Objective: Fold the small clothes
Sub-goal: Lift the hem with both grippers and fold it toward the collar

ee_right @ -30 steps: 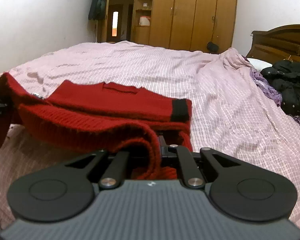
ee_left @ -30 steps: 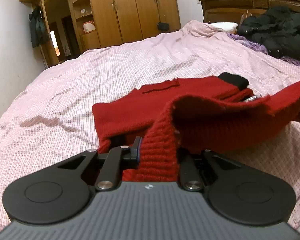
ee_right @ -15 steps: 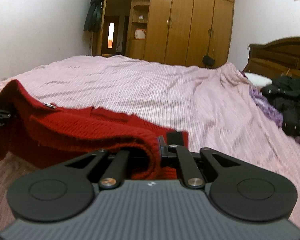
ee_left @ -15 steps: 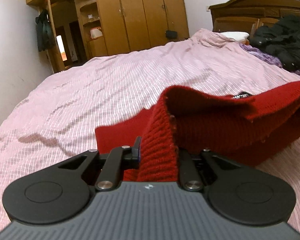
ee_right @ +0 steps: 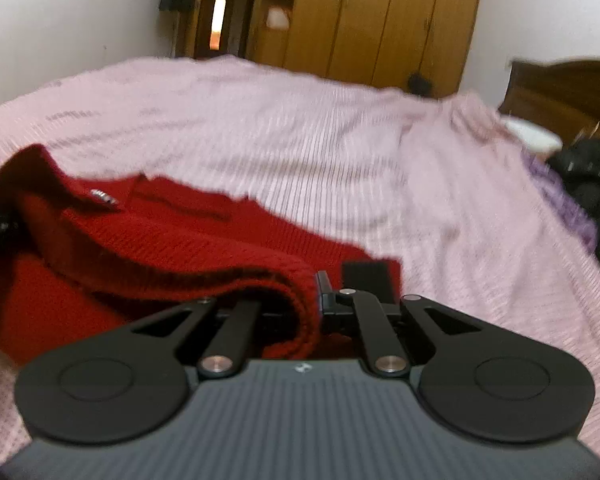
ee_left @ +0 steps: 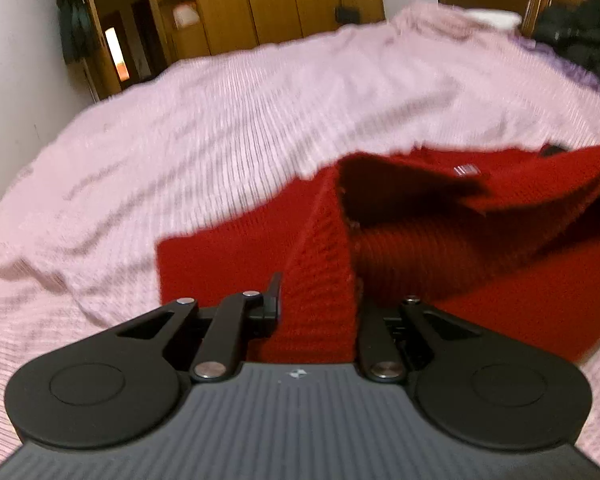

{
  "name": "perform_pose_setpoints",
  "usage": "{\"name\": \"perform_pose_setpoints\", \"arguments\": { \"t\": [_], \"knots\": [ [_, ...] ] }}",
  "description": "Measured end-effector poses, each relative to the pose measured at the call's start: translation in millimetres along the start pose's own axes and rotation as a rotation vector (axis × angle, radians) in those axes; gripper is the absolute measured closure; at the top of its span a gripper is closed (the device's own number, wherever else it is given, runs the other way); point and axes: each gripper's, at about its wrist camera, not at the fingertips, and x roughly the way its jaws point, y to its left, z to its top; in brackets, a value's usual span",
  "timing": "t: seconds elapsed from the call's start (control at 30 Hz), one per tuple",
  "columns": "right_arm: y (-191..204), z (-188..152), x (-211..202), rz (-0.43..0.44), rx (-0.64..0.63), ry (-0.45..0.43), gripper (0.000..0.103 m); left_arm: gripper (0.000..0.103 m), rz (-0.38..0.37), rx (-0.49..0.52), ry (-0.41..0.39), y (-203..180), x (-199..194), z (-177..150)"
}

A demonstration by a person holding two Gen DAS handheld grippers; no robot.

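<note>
Pink checked bedding (ee_left: 228,128) covers a wide bed that fills both views, and on it lies a red knitted sweater (ee_left: 228,264), its lower layer flat on the cover while a ribbed edge is lifted and doubled over the rest. From the left wrist view, the left gripper (ee_left: 316,296) is pressed tight on one end of that ribbed band, which rises straight up from between its jaws and then runs off to the right as a sagging fold. From the right wrist view, the right gripper (ee_right: 300,304) pinches the other end of the same edge (ee_right: 204,268), the knit curling over and down between its jaws; the band stretches away to the left, where a small pale label (ee_right: 104,197) shows on the fabric. A black cuff (ee_right: 366,276) of the sweater lies just beyond the right gripper's far finger. Both pictures are smeared with blur. Farther off, dark clothing (ee_right: 592,184) is heaped on the right side of the bed near a wooden headboard (ee_right: 568,84), and a tall wooden wardrobe (ee_left: 284,0) stands against the far wall.
</note>
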Motion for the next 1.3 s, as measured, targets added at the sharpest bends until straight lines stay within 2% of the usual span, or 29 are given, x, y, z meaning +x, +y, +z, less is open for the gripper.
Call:
{"name": "perform_pose_setpoints", "arguments": {
  "t": [0.23,0.33,0.5,0.53,0.57,0.67,0.77,1.03,1.2,1.3],
  "knots": [
    [5.0,-4.9,11.5,-0.012,-0.005,0.006,0.090,0.087,0.019,0.033,0.001,-1.4,8.5,-1.9],
    [-0.5,-4.0,4.8,0.006,0.021,-0.003,0.088,0.076,0.016,0.026,0.012,2.4,-0.7,0.1],
    [-9.3,-7.7,-10.7,0.055,0.045,-0.028,0.058,0.053,-0.019,0.015,0.004,3.4,-39.5,-5.9],
    [-10.2,-8.2,-14.8,0.054,0.042,-0.035,0.048,0.050,-0.026,0.013,0.002,4.8,-44.9,-7.7],
    [-10.9,-8.7,-18.4,0.058,0.038,-0.042,0.043,0.050,-0.031,0.012,0.001,6.1,-49.5,-9.3],
    [-12.8,-9.6,-26.1,0.059,0.019,-0.050,0.043,0.049,-0.030,0.031,0.004,7.3,-56.7,-14.5],
    [-16.1,-9.4,-27.9,0.044,0.013,-0.058,0.043,0.049,0.008,0.048,0.011,8.1,-52.5,-13.7],
    [-35.1,2.0,-11.7,0.037,0.105,-0.036,0.043,0.048,0.077,-0.054,0.012,37.1,-24.2,12.7],
    [-56.4,12.2,0.5,0.092,0.216,-0.024,0.043,0.048,0.022,-0.171,0.043,63.4,-15.7,21.6],
    [-63.8,14.2,-2.0,0.097,0.253,-0.036,0.031,0.048,-0.010,-0.188,0.033,71.7,-22.0,24.7]
  ]
}}
